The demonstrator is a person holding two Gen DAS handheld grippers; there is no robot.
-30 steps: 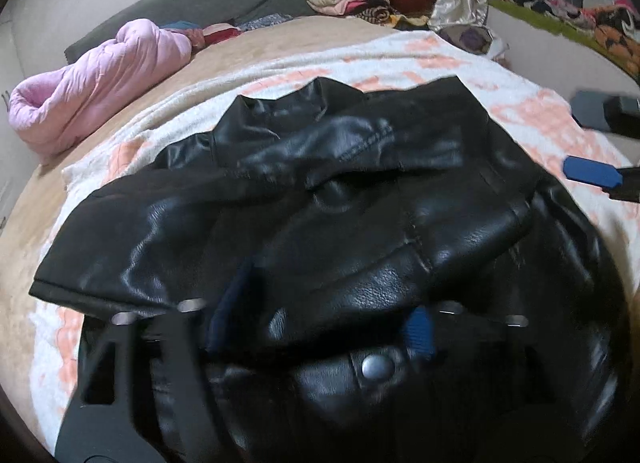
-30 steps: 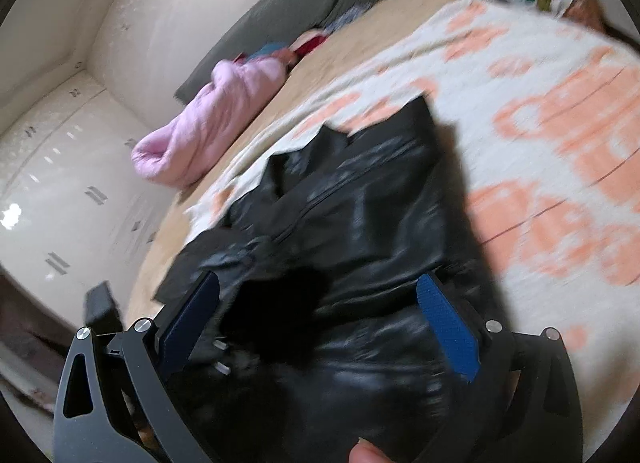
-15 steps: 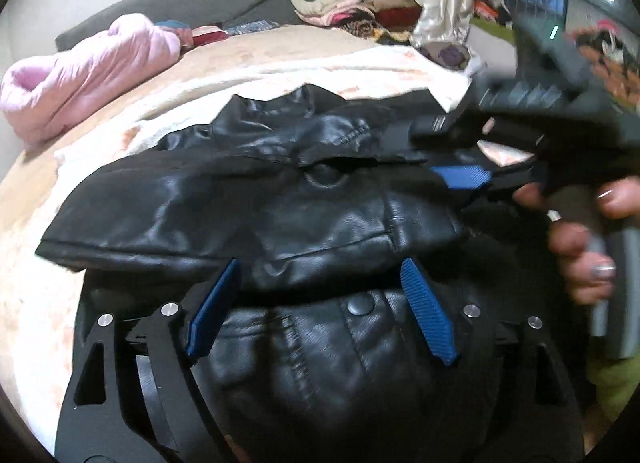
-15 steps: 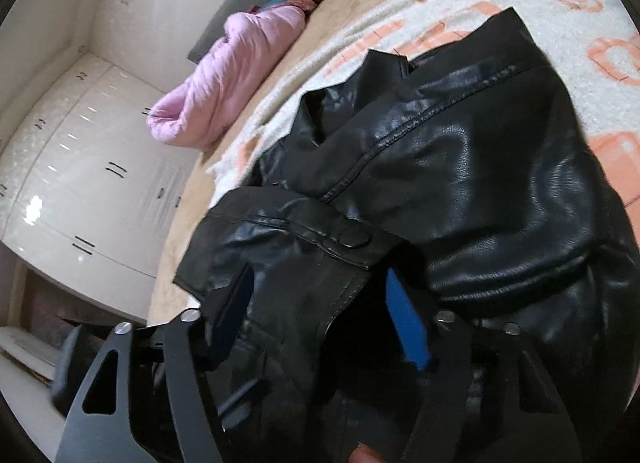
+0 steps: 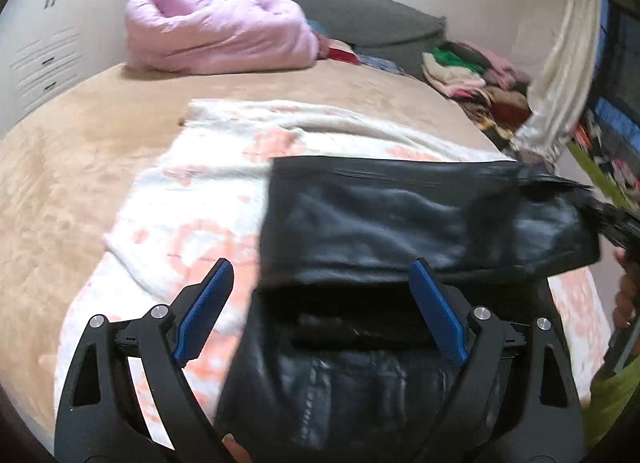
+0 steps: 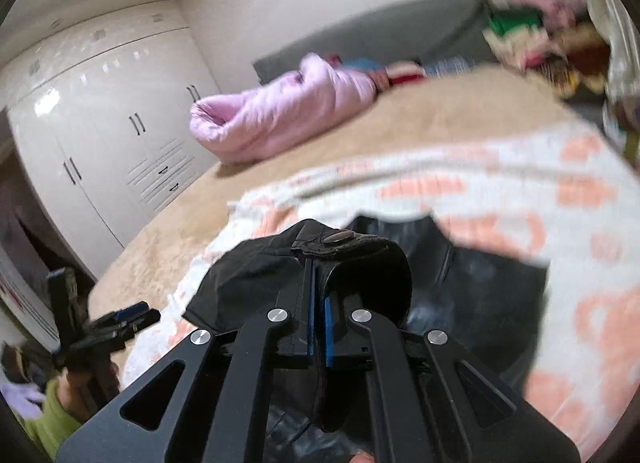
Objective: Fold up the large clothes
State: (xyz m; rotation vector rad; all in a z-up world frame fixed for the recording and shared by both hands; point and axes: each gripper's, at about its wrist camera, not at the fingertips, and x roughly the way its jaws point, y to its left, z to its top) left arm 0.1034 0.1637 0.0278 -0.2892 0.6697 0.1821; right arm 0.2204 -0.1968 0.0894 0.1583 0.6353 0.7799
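The black leather jacket (image 5: 400,223) lies on a white blanket with orange patches (image 5: 200,231) spread over the tan bed (image 5: 80,151), one edge raised off it. The right gripper (image 6: 318,291) is clamped tight on a snap-buttoned tab of the jacket (pads pressed together on the leather). The left gripper (image 5: 320,311) hangs over the jacket, its jaws wide and opening, gripping nothing; a pink duvet (image 5: 216,31) lies at the bed's far side.
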